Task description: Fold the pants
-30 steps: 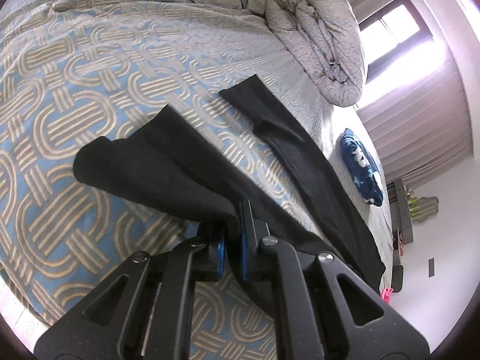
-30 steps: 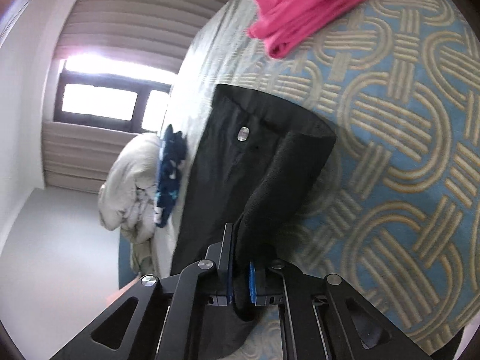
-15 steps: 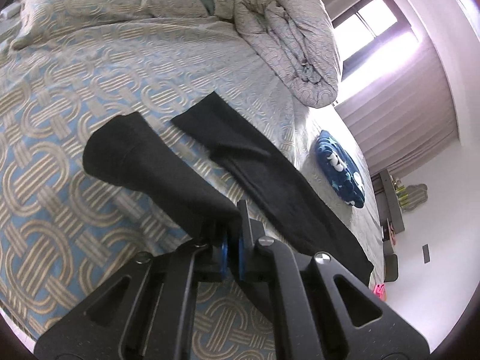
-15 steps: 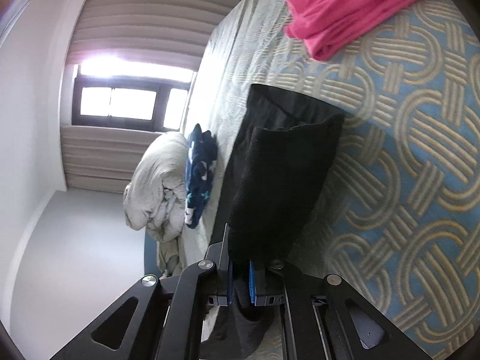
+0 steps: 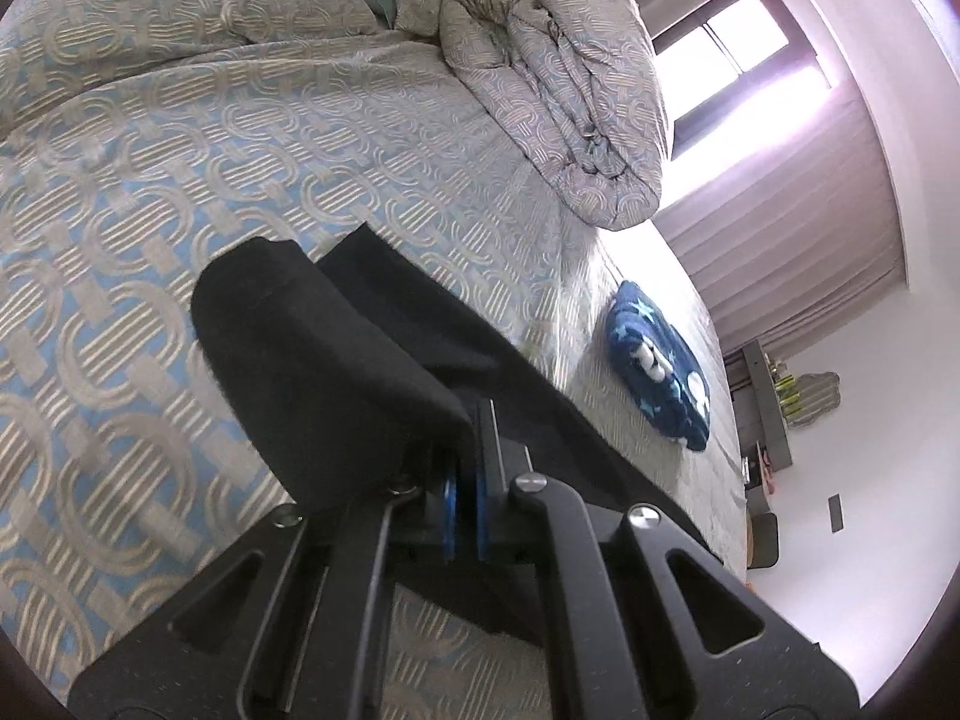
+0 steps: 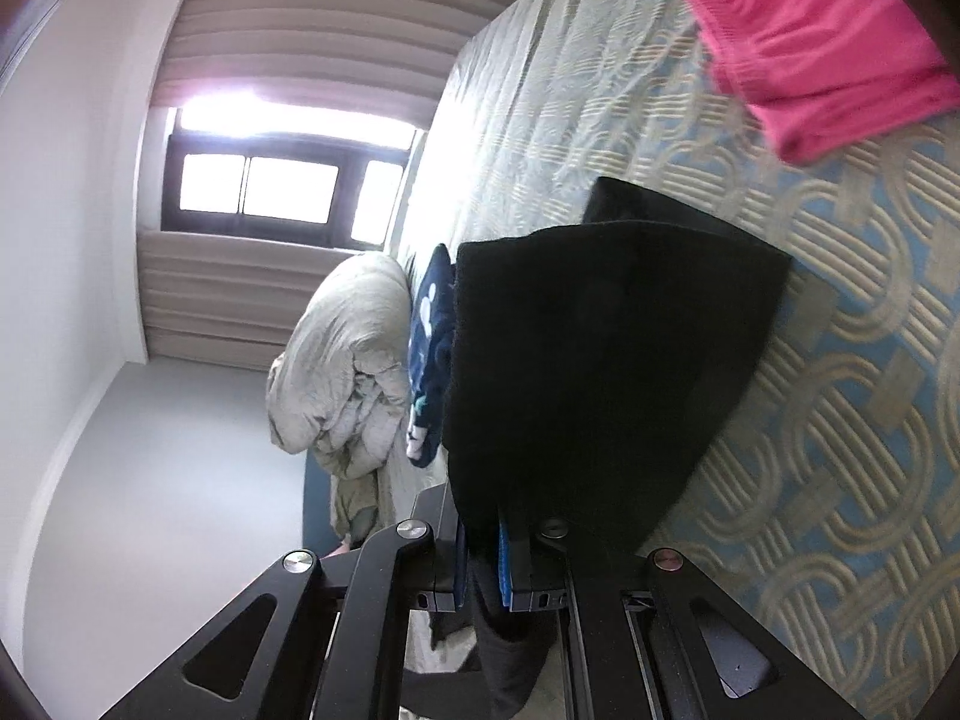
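Left gripper [image 5: 465, 468] clamped on black pants [image 5: 336, 360]; right gripper [image 6: 480, 534] likewise pinching the cloth. Held leg lifted over the patterned bedspread [image 5: 150, 180], probably above the other leg. Pink garment [image 6: 822, 48] far right.

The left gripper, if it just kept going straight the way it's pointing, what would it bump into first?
The left gripper is shut on the black pants, and that cloth is draped right ahead of its tips. Carrying that along, it would probably meet the patterned bedspread next, though depth is hard to judge.
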